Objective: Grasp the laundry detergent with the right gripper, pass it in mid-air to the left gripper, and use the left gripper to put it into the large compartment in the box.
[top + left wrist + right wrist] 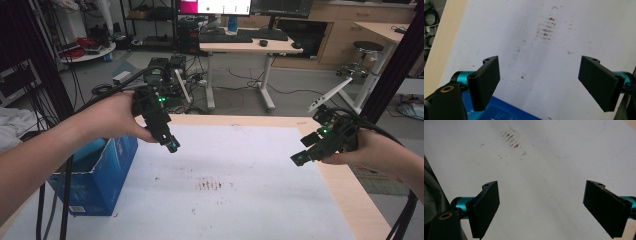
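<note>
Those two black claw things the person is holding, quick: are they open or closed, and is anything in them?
Left gripper: open, jaws wide apart, nothing between them, above the white table sheet.
Right gripper: open, jaws wide apart, holding nothing.

Desk (pixel 245 47) with monitors (pixel 215 7), grey floor (pixel 295 75)

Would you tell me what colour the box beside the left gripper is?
The box is blue, clearest in the high view.

White sheet (pixel 250 165) covering the wooden surface (pixel 345 190), brown smudges (pixel 210 185) near its centre, desk with monitor and keyboard (pixel 240 37) at 12 o'clock, stool (pixel 367 47) at 2 o'clock
</note>
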Demonstrator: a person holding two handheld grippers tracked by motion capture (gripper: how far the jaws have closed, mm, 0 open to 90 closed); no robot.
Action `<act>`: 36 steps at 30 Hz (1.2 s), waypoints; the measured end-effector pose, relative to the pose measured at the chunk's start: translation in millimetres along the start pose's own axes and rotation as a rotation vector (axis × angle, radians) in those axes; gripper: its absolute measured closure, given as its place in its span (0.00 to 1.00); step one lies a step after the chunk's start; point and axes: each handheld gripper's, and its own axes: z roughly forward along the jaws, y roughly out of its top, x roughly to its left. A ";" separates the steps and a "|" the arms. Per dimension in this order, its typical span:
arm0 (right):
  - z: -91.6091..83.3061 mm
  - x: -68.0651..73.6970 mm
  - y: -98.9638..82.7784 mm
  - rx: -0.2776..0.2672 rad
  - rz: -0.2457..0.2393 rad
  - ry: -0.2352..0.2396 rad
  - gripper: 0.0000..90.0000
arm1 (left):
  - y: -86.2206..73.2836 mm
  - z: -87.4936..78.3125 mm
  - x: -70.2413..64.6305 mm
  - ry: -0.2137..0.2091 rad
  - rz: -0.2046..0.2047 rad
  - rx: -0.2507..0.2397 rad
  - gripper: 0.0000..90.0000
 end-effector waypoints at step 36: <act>2.4 -4.2 1.2 -0.011 -0.012 0.009 0.15 | 1.4 15.7 0.4 -0.009 -0.035 -0.012 0.20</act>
